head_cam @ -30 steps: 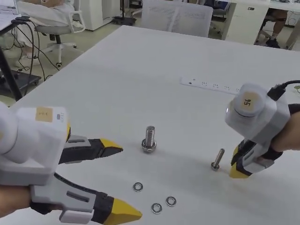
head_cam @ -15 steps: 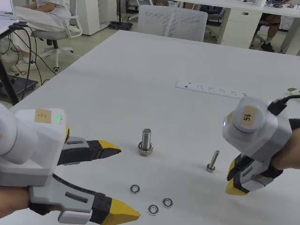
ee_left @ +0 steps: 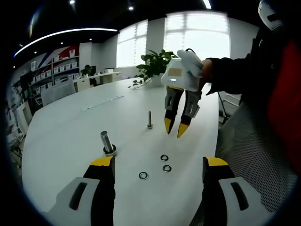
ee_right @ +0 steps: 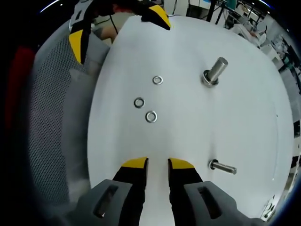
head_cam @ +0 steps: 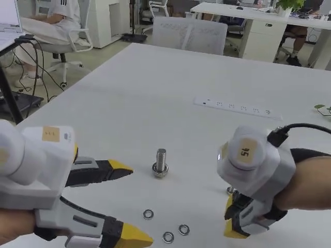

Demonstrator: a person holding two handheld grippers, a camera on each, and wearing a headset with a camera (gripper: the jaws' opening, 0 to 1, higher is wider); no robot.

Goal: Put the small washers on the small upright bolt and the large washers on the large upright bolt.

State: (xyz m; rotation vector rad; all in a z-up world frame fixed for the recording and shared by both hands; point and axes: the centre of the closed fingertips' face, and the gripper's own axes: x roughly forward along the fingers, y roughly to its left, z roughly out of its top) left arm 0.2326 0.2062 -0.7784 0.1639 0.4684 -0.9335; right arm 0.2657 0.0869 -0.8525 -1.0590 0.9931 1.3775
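Left gripper [head_cam: 137, 203] fingers wide apart, empty; right gripper [ee_right: 158, 163] fingers narrowly parted, empty; three washers [ee_right: 151, 116] loose on counter [head_cam: 155, 93].

**Hand-held grippers and clothing of the operator**

The left gripper [head_cam: 138, 204] has a boxy white housing bearing a square tan label [head_cam: 50, 134]. Its two black jaws end in yellow wedge tips. The right gripper [head_cam: 231, 219] has a rounded white housing with a round tan sticker [head_cam: 245, 153] printed in dark numerals, black yellow-tipped jaws, and a black cable [head_cam: 295, 126] at its rear. A dark sleeve [ee_left: 225, 70] covers that arm, and the garment [ee_left: 282, 94] beside it is red and black.
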